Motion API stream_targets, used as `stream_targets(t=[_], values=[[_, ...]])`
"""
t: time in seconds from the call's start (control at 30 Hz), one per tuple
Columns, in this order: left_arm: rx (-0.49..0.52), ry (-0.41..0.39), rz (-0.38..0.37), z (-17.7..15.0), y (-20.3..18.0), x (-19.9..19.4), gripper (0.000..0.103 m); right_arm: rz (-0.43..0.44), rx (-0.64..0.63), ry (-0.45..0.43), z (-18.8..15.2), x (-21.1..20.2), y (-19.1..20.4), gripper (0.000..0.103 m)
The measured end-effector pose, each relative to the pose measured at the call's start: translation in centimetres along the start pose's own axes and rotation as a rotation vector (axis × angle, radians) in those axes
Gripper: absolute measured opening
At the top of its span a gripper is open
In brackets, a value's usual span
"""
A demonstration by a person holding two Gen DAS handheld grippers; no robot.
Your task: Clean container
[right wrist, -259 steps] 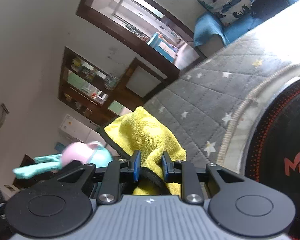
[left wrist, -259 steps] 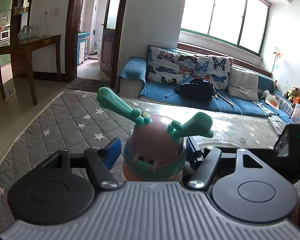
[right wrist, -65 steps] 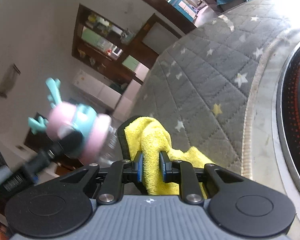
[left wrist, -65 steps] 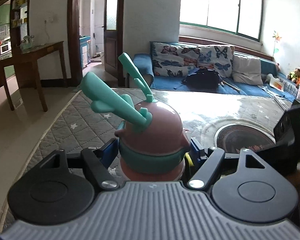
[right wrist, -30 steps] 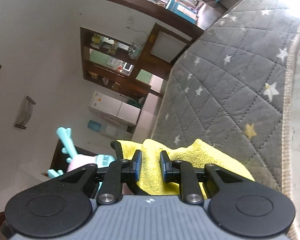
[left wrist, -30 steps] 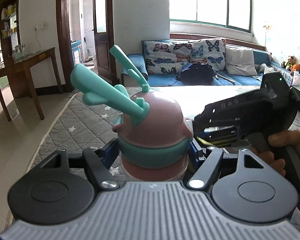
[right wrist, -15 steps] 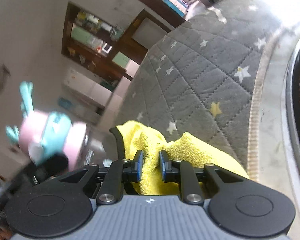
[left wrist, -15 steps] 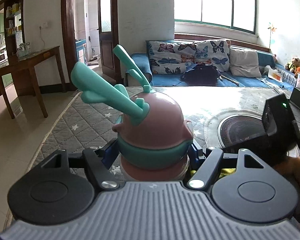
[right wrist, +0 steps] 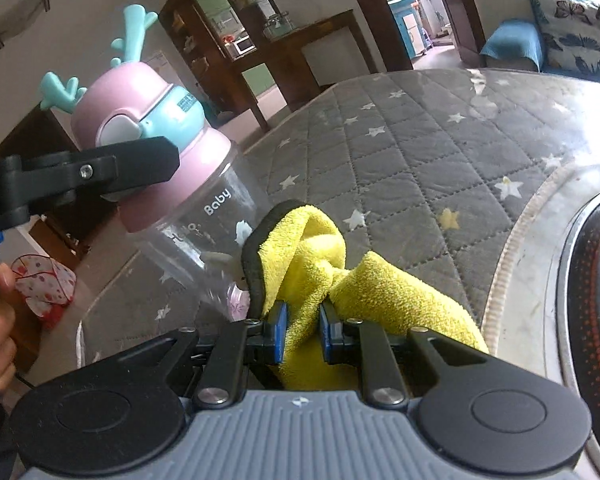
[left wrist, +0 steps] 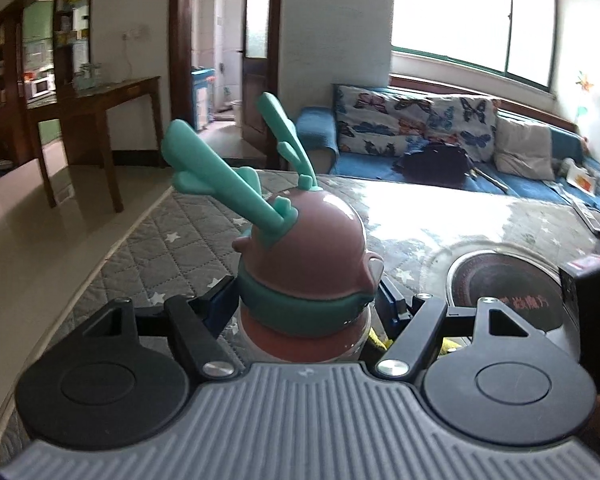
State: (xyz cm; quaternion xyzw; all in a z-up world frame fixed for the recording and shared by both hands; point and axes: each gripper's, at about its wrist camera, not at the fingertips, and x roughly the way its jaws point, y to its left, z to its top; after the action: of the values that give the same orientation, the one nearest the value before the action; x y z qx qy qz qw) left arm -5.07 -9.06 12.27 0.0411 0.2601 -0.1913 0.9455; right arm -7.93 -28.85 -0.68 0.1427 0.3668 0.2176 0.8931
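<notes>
My right gripper [right wrist: 302,334] has swung back beside the bottle [right wrist: 204,216], fingers pinching the yellow cloth [right wrist: 364,280]. The bottle leans up-left of those fingers, cloth edge touching its clear wall, clamped at the cap by my left gripper [left wrist: 304,300].

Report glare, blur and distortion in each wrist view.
Left wrist view: windows blown out, glare washing the tabletop; bottle sharp; fisheye bends the room edges. Right wrist view: sharp on the yellow cloth and bottle, glare at the table's right, doorframes curved.
</notes>
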Motion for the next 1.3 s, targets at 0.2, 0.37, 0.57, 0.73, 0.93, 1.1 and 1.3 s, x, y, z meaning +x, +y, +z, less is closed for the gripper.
stream_targets(t=[0.2,0.37,0.57,0.73,0.93,1.1,1.3], values=[[-0.076,-0.018,0.071,-0.3,-1.3,-0.4,0.073,-0.037,-0.084,-0.034,0.5,-0.7,0.4,0.032],[-0.121,-0.022,0.134,-0.6,-2.1,0.2,0.073,-0.063,-0.135,-0.068,0.6,-1.4,0.5,0.055],[-0.13,-0.023,0.186,-0.7,-2.9,0.8,0.073,-0.115,-0.207,-0.064,1.0,-0.5,0.8,0.061],[-0.119,-0.023,0.174,-0.7,-2.8,1.0,0.073,-0.13,-0.201,-0.044,0.8,0.5,0.1,0.06],[-0.078,-0.012,0.11,-0.9,-1.5,0.8,0.073,-0.153,-0.212,-0.045,0.2,0.6,0.1,0.043],[0.0,0.0,0.032,-0.9,-0.3,0.6,0.073,-0.135,-0.174,-0.064,0.3,0.1,-0.7,0.03],[0.082,0.007,-0.048,-1.0,0.9,0.5,0.073,-0.081,-0.094,-0.091,0.9,-0.8,-1.3,0.025]])
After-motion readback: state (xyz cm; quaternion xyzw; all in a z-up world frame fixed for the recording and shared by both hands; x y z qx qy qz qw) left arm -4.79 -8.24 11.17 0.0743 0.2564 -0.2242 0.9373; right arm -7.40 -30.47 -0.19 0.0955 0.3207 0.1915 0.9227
